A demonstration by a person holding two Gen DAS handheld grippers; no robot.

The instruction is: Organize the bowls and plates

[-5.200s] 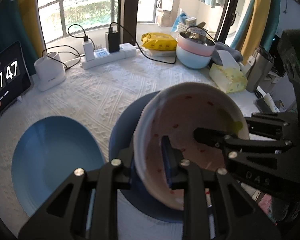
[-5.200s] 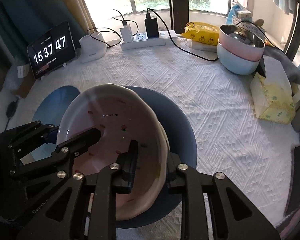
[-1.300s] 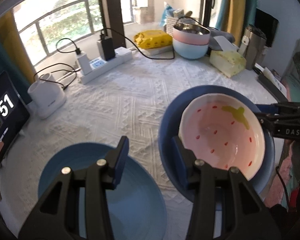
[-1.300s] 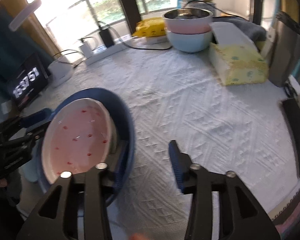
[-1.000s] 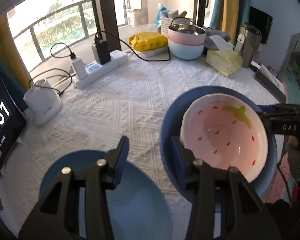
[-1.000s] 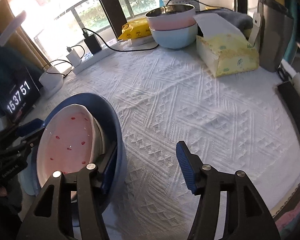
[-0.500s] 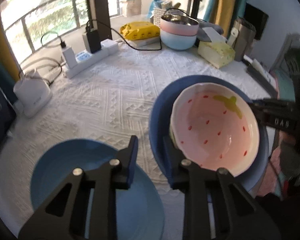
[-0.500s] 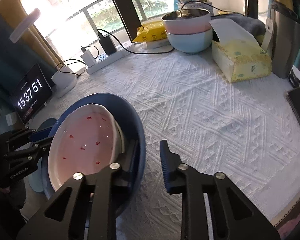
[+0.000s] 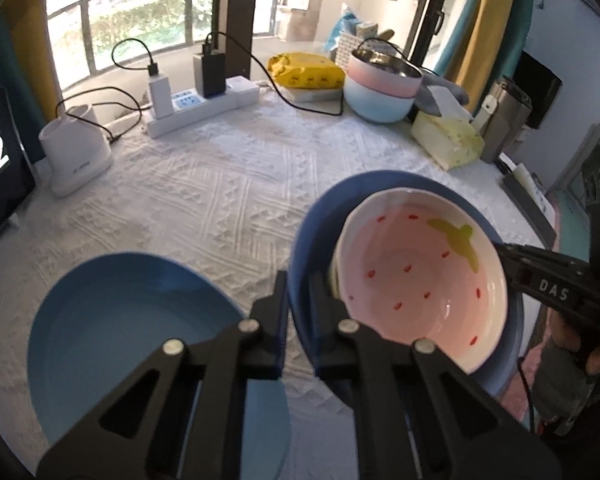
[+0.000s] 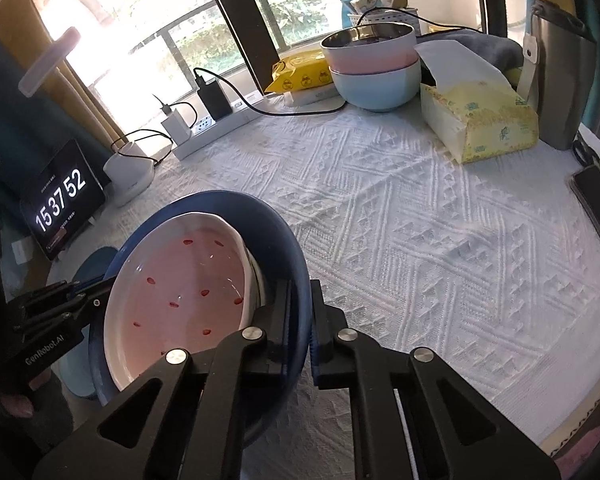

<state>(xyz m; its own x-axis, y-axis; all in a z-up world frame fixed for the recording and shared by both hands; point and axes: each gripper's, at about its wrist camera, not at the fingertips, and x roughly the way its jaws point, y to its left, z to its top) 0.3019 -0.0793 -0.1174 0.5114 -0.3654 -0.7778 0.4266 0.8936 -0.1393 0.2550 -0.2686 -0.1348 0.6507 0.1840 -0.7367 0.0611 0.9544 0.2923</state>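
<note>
- On the white tablecloth [image 10: 420,216], a dark plate [image 9: 312,236] carries a pink bowl [image 9: 420,280] with red dots and a green leaf mark; the plate looks tilted, with its right edge raised.
- Left gripper [image 9: 298,300] is clenched on the plate's left rim, one finger outside the rim and one inside, close to the bowl's wall.
- Right gripper [image 10: 300,308] is clamped on the plate's opposite rim, likewise one finger on each side of it.
- From the left wrist view, the right gripper's fingers [image 9: 540,272] reach the plate's far edge just beside the bowl, with a hand [image 9: 572,344] behind them.
- Just left of the dark plate, a lighter blue plate [image 9: 120,320] lies flat on the cloth, apart from both grippers.
- At the table's far side, a pink bowl is nested in a pale blue one, making a bowl stack [image 10: 374,68], with a tissue box [image 10: 480,116] beside it.
- Further left along the far edge are a power strip [image 9: 196,108], a white cup [image 9: 76,156] and a clock [image 10: 62,200].
</note>
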